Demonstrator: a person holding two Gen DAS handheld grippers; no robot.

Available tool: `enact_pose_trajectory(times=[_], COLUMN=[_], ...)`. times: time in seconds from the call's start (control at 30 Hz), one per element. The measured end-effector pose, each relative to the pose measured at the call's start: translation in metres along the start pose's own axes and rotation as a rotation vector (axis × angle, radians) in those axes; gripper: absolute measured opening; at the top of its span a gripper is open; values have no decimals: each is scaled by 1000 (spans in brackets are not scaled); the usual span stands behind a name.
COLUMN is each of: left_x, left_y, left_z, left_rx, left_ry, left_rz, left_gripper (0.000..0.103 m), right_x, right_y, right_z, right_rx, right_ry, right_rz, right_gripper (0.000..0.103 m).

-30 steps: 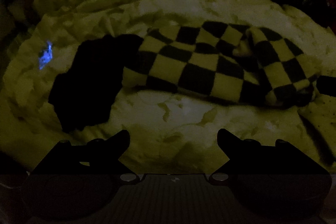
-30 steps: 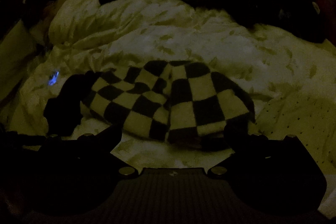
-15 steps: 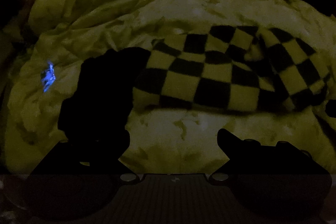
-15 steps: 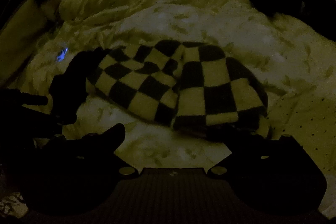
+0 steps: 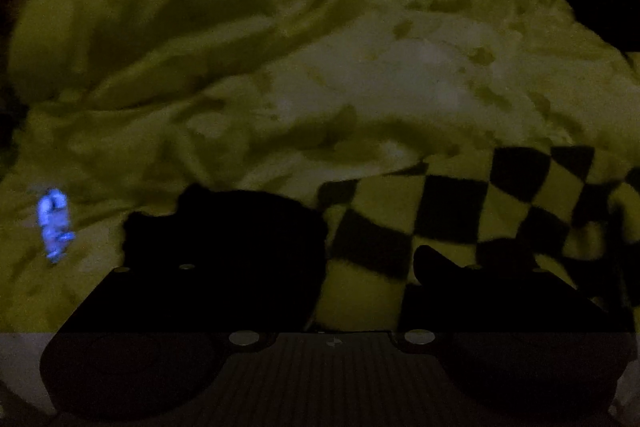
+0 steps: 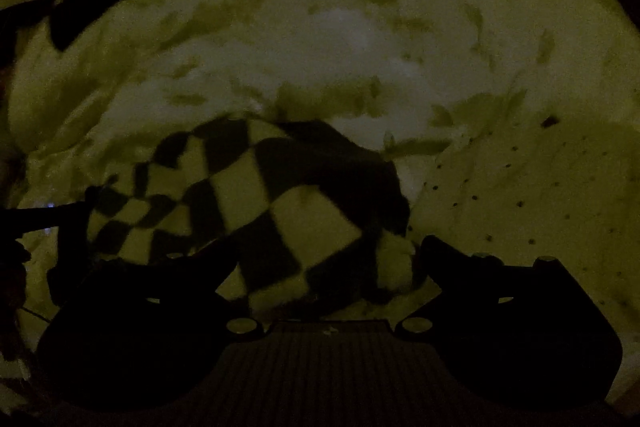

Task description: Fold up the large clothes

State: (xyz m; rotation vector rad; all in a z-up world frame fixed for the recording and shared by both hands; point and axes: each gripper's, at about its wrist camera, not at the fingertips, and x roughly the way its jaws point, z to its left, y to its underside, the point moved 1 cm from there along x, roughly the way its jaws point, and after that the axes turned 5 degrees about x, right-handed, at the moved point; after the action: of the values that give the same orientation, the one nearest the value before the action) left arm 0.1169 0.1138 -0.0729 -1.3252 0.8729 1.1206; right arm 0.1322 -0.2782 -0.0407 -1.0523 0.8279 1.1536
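The room is very dim and both views are blurred, so fine detail is uncertain. A checkered garment, dark and pale squares, lies bunched on a rumpled pale duvet printed with small leaf-like marks. In the right wrist view the right gripper points steeply down at it with its jaws spread wide and nothing pinched: the garment's near end fills the gap between the two fingers, the left finger lies over the checkered cloth, and the right finger sits just past the garment's edge, beside a paler dotted cloth that spreads off to that side. Whether either pad touches the fabric cannot be made out. In the left wrist view the left gripper also stands open, and the checkered garment runs from between its fingers away to the right, behind and beyond the right finger. The garment's plain dark part lies straight ahead of the left finger, which merges with it in the gloom, so contact there is unclear. Well off to the left of this gripper a small blue glow shows on the duvet.
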Motion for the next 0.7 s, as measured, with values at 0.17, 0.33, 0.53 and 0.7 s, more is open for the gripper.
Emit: enact_pose_trajectory(times=[0.17, 0.33, 0.53, 0.7], left_x=[43, 70, 30, -65], left_y=[-14, -10, -28, -73], left_z=[-27, -53, -35, -28], left_rx=[95, 183, 85, 56], left_ry=[84, 99, 191, 322], left_rz=[27, 49, -53, -299], left_gripper=[103, 94, 54, 54], right_x=[60, 66, 25, -40], right_y=[-5, -5, -24, -84], right_z=[11, 32, 43, 75], right_rx=[139, 146, 143, 142], right_ry=[-49, -74, -169, -344], right_rz=[114, 75, -44, -230], right_gripper=[78, 24, 19, 18])
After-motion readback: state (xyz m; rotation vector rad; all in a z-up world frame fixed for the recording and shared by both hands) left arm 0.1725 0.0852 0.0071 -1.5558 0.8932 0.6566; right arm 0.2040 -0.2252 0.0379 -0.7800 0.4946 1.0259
